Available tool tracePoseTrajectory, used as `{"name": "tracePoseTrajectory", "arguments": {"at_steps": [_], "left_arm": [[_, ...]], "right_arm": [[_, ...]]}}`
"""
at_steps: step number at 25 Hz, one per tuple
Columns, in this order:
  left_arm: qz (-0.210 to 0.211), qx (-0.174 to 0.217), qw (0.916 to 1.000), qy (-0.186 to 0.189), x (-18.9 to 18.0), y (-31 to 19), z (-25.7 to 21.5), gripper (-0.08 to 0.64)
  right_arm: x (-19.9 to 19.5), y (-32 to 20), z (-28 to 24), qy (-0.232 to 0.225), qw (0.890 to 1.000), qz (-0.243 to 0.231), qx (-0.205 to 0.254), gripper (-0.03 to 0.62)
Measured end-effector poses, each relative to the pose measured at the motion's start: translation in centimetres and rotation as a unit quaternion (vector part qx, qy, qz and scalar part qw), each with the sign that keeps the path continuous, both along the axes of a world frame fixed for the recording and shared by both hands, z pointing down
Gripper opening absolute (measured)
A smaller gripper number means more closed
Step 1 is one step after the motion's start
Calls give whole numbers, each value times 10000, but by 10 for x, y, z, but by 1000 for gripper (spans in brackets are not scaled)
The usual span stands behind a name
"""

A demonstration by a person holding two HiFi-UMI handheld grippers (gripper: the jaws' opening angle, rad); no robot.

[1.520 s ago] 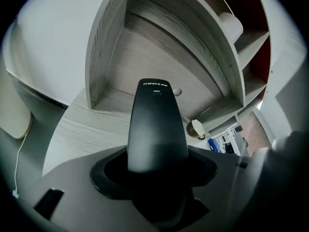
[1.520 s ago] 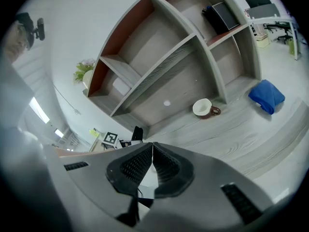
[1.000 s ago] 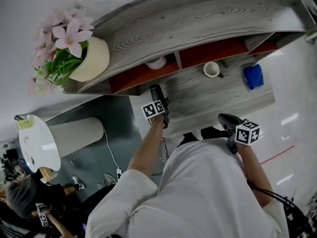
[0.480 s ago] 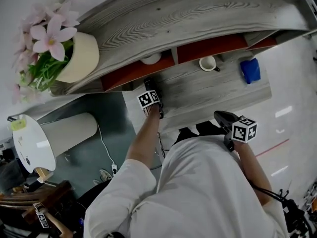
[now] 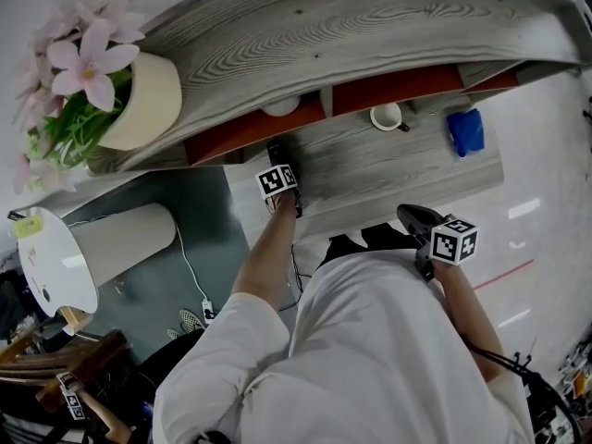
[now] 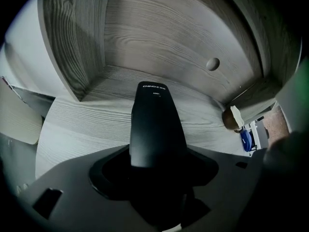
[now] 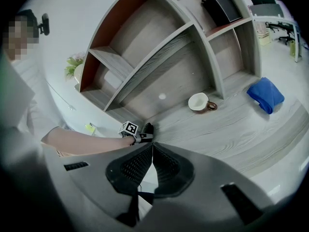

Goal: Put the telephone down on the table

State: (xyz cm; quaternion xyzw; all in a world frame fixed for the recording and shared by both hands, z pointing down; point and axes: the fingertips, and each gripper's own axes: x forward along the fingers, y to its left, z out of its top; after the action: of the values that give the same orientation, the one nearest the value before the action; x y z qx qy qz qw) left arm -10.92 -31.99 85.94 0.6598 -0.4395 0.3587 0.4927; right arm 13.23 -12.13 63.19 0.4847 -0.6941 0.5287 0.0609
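Gripping a smooth, tapered black telephone, left gripper points over grey wood-grain table; right gripper closed, empty.

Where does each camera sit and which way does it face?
Head view: on the head, steeply down at the desk; torso, both arms, left tool, right tool.
Left gripper view: on the left tool, toward the shelf wall; jaws shut on the telephone.
Right gripper view: on the right tool, across the desk; shut jaws, left forearm.
Shared: mug, blue cloth.

The telephone was matt black plastic; the table, grey wood with a plain grain; the cloth, blue fabric.
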Motion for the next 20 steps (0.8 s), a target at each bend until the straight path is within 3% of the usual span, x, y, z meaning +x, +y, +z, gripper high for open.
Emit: {"name": "tracePoseTrajectory", "arguments": {"at_steps": [6, 20], "left_arm": [[-89, 116, 9999, 88, 3, -2, -3, 296], [297, 864, 9957, 160, -3, -1, -38, 311]], "right_arm": [[1, -1, -1, 12, 10000, -27, 10, 17], [-15, 1, -5, 14, 9995, -269, 192, 17]]}}
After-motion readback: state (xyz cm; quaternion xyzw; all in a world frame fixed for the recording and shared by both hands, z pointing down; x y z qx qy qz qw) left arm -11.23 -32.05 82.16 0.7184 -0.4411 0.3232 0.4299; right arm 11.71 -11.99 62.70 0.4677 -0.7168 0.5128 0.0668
